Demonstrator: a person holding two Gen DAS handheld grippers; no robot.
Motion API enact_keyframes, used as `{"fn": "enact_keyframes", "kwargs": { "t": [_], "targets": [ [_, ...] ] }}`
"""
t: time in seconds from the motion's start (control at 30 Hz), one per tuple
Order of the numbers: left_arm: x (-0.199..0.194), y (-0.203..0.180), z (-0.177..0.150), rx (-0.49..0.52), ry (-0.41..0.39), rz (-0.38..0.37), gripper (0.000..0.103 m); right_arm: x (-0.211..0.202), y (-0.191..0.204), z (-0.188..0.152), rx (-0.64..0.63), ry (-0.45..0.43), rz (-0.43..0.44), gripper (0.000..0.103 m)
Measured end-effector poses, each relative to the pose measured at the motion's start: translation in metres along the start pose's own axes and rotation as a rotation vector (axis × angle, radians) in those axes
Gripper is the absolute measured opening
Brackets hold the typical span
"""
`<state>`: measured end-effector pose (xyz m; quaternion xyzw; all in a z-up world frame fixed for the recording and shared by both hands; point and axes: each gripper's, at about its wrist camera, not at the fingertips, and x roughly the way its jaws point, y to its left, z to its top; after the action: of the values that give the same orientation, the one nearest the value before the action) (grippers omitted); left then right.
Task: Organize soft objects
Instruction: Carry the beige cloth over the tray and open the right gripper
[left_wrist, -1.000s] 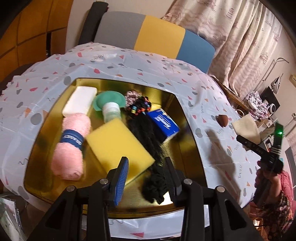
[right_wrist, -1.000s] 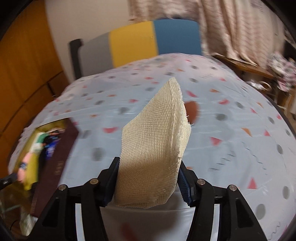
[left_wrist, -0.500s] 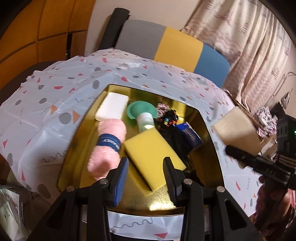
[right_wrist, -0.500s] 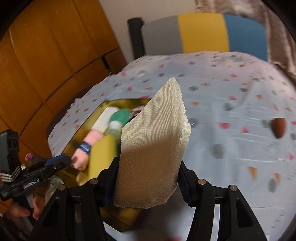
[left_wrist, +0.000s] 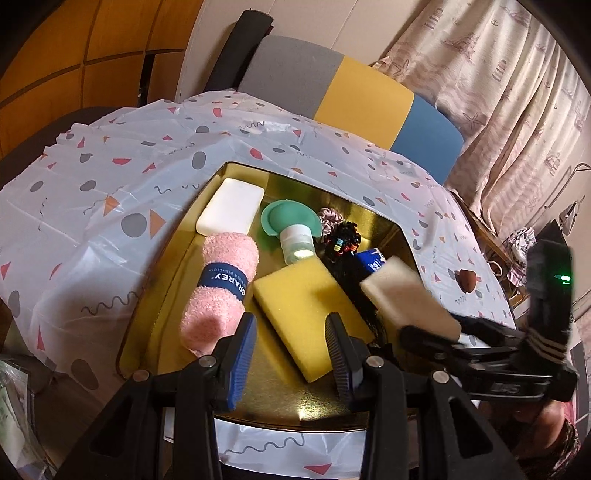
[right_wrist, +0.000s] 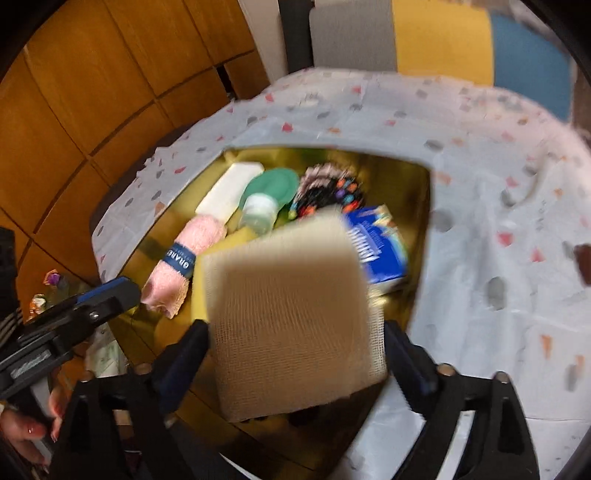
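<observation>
Evidently carrying it to join the others, the right gripper (right_wrist: 295, 354) pinches a beige mesh sponge (right_wrist: 291, 314) above the gold tray (left_wrist: 166, 295); the left gripper (left_wrist: 291, 350) hovers spread, empty.

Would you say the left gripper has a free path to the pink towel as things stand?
Probably yes: the left gripper is open and empty, and the pink towel lies uncovered in the tray just ahead, with nothing between.

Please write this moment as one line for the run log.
right gripper: shut on beige mesh sponge | above gold tray | left gripper: open, empty | brown item: on tablecloth
</observation>
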<state>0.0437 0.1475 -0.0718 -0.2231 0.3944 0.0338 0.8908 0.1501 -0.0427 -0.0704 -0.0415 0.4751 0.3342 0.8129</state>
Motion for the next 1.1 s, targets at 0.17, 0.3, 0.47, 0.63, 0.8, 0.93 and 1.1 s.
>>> {"fn": "enact_keyframes", "kwargs": {
  "t": [0.17, 0.3, 0.47, 0.63, 0.8, 0.93, 1.1],
  "targets": [
    [0.004, -0.004, -0.003, 0.004, 0.018, -0.007, 0.038, -0.027, -0.004, 0.001, 0.003, -0.069, 0.0, 0.095],
    [0.003, -0.008, -0.004, 0.014, 0.015, -0.008, 0.038, -0.016, 0.006, 0.002, -0.007, -0.051, 0.006, 0.086],
    [0.0, -0.007, -0.002, 0.016, 0.003, -0.008, 0.038, -0.002, 0.02, -0.003, -0.031, -0.012, 0.028, 0.073],
    [-0.001, 0.0, 0.0, -0.013, -0.008, -0.006, 0.038, -0.02, 0.035, -0.012, -0.138, 0.035, 0.016, 0.064],
    [0.0, 0.003, -0.001, -0.035, 0.002, -0.005, 0.038, 0.011, 0.03, -0.015, -0.054, 0.157, 0.096, 0.063],
    [-0.004, 0.0, 0.0, -0.021, -0.011, -0.002, 0.038, 0.03, 0.028, -0.007, -0.04, 0.109, 0.08, 0.063],
    [-0.002, -0.007, -0.002, -0.005, -0.011, 0.005, 0.038, 0.009, 0.011, -0.002, 0.035, 0.013, 0.187, 0.064]
  ]
}}
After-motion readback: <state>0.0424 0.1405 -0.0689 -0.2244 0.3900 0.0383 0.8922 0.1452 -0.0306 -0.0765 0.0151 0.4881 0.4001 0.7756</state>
